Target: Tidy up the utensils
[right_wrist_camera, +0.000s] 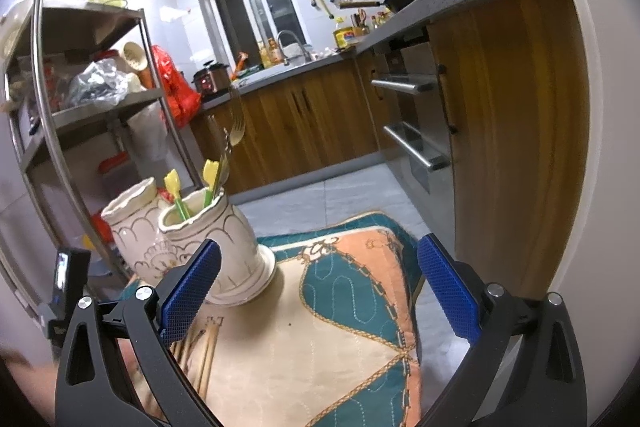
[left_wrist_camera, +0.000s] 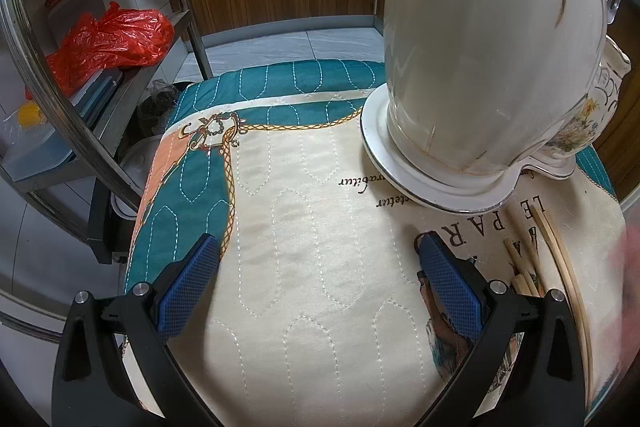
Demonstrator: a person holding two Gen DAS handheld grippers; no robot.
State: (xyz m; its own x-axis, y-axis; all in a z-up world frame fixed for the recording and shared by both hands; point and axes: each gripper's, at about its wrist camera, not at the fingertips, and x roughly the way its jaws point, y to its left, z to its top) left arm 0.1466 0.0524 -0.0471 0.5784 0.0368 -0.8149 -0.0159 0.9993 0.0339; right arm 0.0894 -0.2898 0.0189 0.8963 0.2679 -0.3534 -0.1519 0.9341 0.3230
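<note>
Left gripper [left_wrist_camera: 318, 267]: jaws spread wide, nothing between them, held over the cloth [left_wrist_camera: 304, 227].
Right gripper [right_wrist_camera: 318, 275]: jaws spread wide, holding nothing, raised above the cloth's corner.
Chopsticks [left_wrist_camera: 560, 259]: loose on the cloth, just right of the left gripper, near the holder's base.
Holder [right_wrist_camera: 224, 239]: white ceramic, upright on the cloth, with two yellow-green utensils [right_wrist_camera: 176, 193] and a fork [right_wrist_camera: 236, 133] inside.
Second holder [right_wrist_camera: 136, 223]: beside the first; contents hidden.
</note>
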